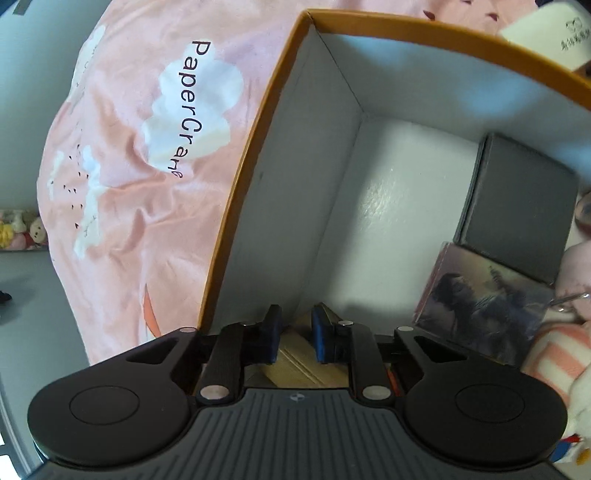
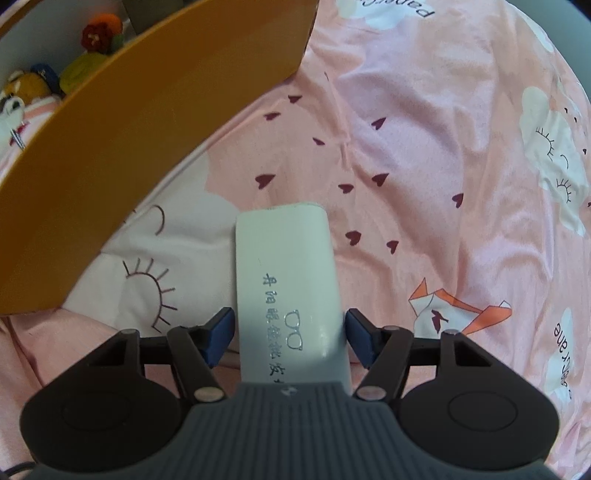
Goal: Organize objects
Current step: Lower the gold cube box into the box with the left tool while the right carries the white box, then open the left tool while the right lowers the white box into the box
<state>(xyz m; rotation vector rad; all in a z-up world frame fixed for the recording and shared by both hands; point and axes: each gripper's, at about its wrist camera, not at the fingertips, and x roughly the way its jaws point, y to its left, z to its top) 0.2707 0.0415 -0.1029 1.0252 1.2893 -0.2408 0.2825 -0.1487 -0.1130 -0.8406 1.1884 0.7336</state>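
An orange box (image 1: 258, 122) with a white inside lies on a pink bedsheet. My left gripper (image 1: 295, 338) is inside the box near its corner, shut on a light wooden piece (image 1: 299, 360). In the box lie a dark grey case (image 1: 517, 210), a photo card (image 1: 480, 310) and plush toys (image 1: 561, 354). My right gripper (image 2: 290, 338) is outside the box (image 2: 155, 122), shut on a white glasses case (image 2: 286, 280) with printed characters, held above the sheet. The case also shows in the left wrist view (image 1: 546, 37) beyond the far wall.
The pink bedsheet (image 2: 424, 155) with clouds and hearts spreads all around. Small plush toys (image 2: 29, 88) and a red flower toy (image 2: 98, 35) show inside the box. More toys (image 1: 22, 230) stand on the floor at far left.
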